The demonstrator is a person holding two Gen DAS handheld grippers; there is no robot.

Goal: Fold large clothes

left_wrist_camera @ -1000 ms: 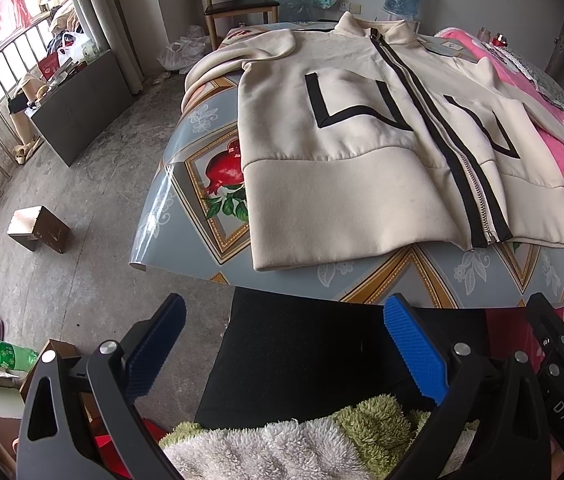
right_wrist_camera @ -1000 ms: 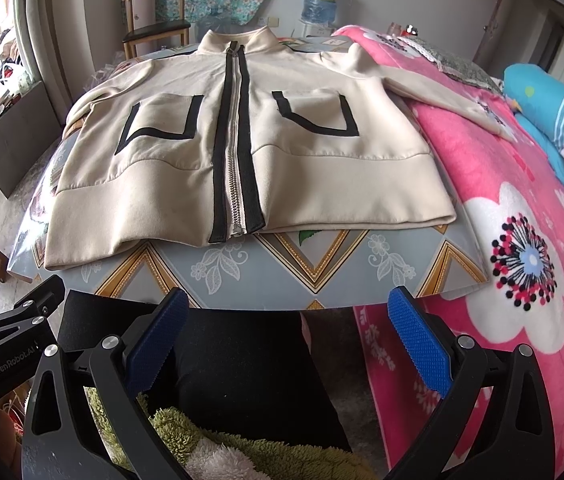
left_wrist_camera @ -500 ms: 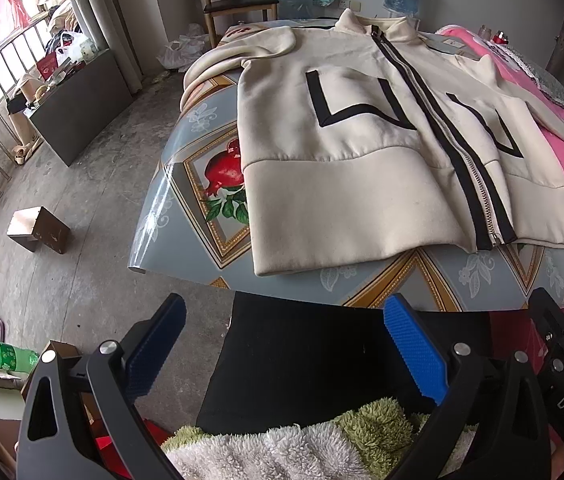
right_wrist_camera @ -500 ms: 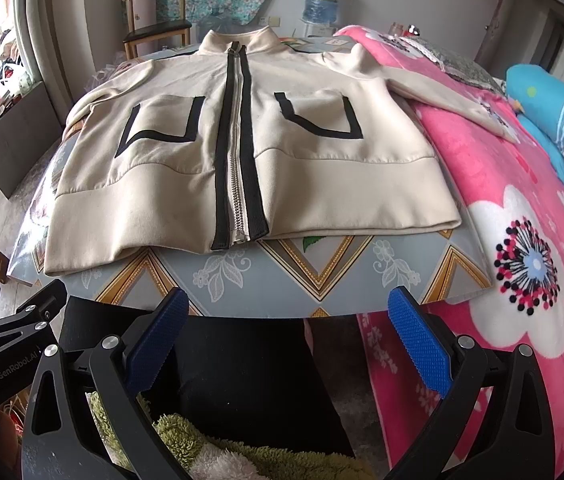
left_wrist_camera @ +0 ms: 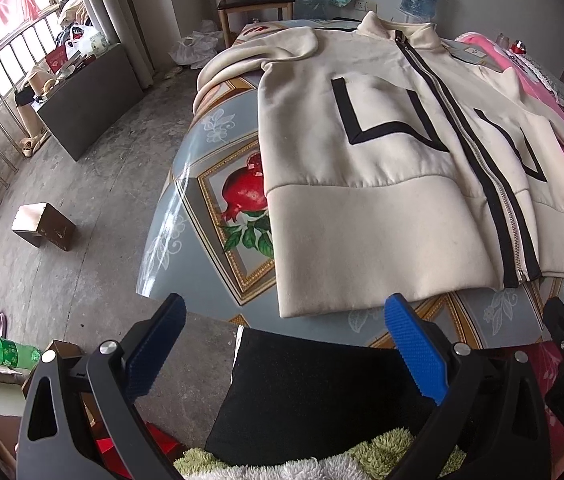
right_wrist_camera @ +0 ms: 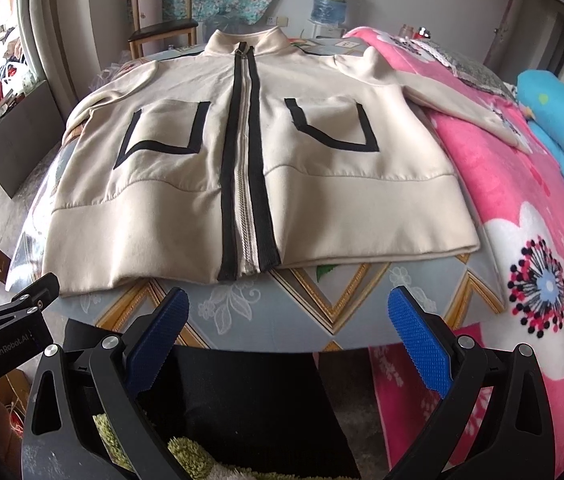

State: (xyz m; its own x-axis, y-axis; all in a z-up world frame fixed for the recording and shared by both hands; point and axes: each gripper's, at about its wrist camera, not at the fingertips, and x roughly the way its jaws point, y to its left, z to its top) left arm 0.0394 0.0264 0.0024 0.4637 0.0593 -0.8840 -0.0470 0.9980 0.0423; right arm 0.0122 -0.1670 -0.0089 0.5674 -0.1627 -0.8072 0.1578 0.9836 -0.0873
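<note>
Jacket [right_wrist_camera: 242,168] in cream cloth lies flat and face up on the table [right_wrist_camera: 322,296], zipped shut, collar at the far end and hem toward the camera. A black band runs along each side of its zipper [right_wrist_camera: 247,184], and a black-edged pocket sits on each half of the front. One sleeve reaches out onto the pink blanket [right_wrist_camera: 522,208] beside the table; the other curves along the table's far left edge, seen in the left wrist view (its cuff is out of sight). The table wears a grey cover printed with gold frames and a red pomegranate [left_wrist_camera: 244,196].

Both tools hover short of the hem, touching nothing. The left gripper [left_wrist_camera: 282,344] has its blue fingers [left_wrist_camera: 414,352] spread wide and empty. The right gripper [right_wrist_camera: 288,340] likewise holds its fingers [right_wrist_camera: 418,344] wide apart, with nothing between them. A wooden chair [right_wrist_camera: 162,28] and a water jug [right_wrist_camera: 328,0] stand by the back wall.
</note>
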